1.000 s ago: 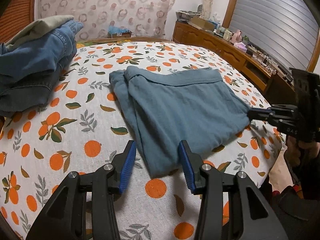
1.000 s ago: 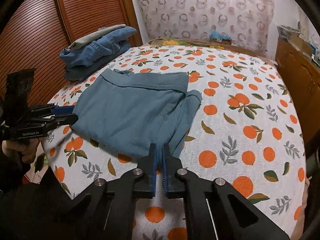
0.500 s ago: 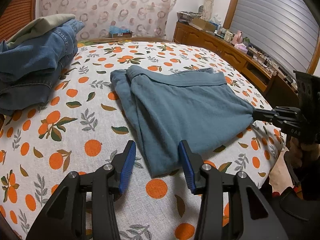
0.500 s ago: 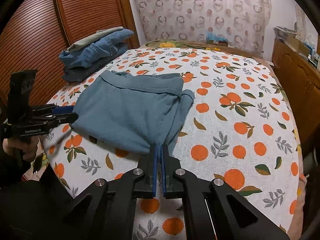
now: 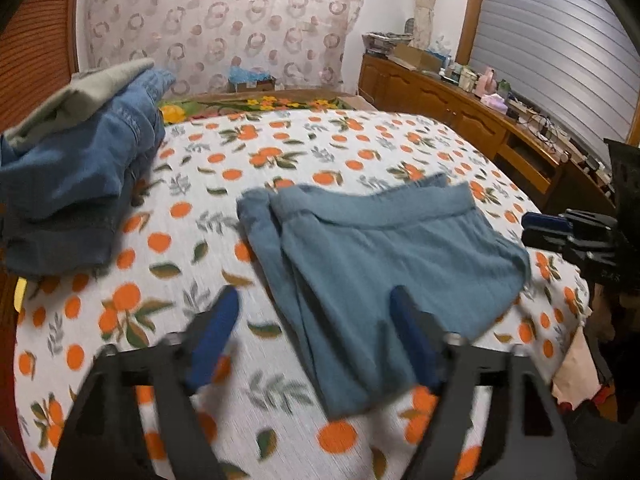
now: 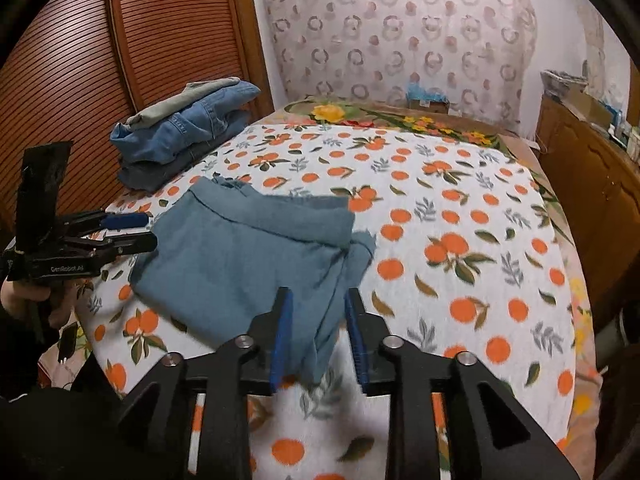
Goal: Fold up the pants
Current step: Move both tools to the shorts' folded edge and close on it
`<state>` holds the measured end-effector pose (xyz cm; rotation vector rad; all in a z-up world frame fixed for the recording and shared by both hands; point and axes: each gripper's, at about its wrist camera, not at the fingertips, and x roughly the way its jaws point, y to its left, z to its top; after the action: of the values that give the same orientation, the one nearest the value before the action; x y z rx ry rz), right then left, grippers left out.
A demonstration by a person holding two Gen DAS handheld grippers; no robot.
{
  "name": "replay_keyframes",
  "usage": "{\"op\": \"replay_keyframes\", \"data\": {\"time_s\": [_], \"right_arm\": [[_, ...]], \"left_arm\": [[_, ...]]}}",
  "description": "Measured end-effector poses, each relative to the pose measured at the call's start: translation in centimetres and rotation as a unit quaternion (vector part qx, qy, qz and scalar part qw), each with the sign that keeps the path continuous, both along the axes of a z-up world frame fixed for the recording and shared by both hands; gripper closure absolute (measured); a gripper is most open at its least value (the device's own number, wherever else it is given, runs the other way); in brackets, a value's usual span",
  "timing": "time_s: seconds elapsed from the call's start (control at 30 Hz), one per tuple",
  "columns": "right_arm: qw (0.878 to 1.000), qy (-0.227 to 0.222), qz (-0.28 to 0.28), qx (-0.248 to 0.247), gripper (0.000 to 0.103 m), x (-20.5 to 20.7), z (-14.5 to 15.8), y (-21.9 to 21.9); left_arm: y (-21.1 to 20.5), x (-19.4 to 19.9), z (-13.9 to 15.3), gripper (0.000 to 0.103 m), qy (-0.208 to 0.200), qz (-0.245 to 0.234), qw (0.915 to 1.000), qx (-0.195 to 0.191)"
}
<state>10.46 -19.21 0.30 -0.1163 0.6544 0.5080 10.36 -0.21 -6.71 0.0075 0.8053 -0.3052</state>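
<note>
Folded teal pants [image 5: 384,264] lie flat on the orange-print bedspread [image 5: 192,240], waistband toward the far side; they also show in the right wrist view [image 6: 248,256]. My left gripper [image 5: 316,336] is wide open and empty, low over the pants' near corner. It shows in the right wrist view [image 6: 132,232] at the pants' left edge. My right gripper [image 6: 318,336] is open and empty just above the pants' near corner. It shows in the left wrist view [image 5: 548,228] beside the pants' right edge, apart from the cloth.
A stack of folded jeans with a grey-green garment on top [image 5: 76,176] sits at the bed's far left [image 6: 184,132]. A wooden sideboard with clutter [image 5: 500,120] runs along the right. A slatted wooden wardrobe [image 6: 120,60] stands left. The bed edge is near me.
My right gripper was shut on the pants' corner and has opened, letting go. My left gripper has opened wider. Both have pulled back and risen a little; the pants now lie free.
</note>
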Motion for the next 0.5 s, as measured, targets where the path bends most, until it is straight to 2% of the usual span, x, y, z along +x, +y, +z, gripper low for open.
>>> {"op": "replay_keyframes", "data": {"time_s": [0.03,0.17,0.5], "right_arm": [[1.000,0.000,0.000,-0.002,0.063,0.4,0.0,0.2],[1.000,0.008,0.002,-0.003,0.059,2.1,-0.5,0.6],[0.999,0.041,-0.015,-0.004,0.056,6.4,-1.9,0.9]], "left_arm": [[0.1,0.5,0.0,0.022,0.002,0.002,1.0000,0.001],[0.6,2.5,-0.2,0.021,0.013,0.013,0.9998,-0.010],[1.0,5.4,-1.1,0.021,0.030,0.018,0.9993,-0.015]]}}
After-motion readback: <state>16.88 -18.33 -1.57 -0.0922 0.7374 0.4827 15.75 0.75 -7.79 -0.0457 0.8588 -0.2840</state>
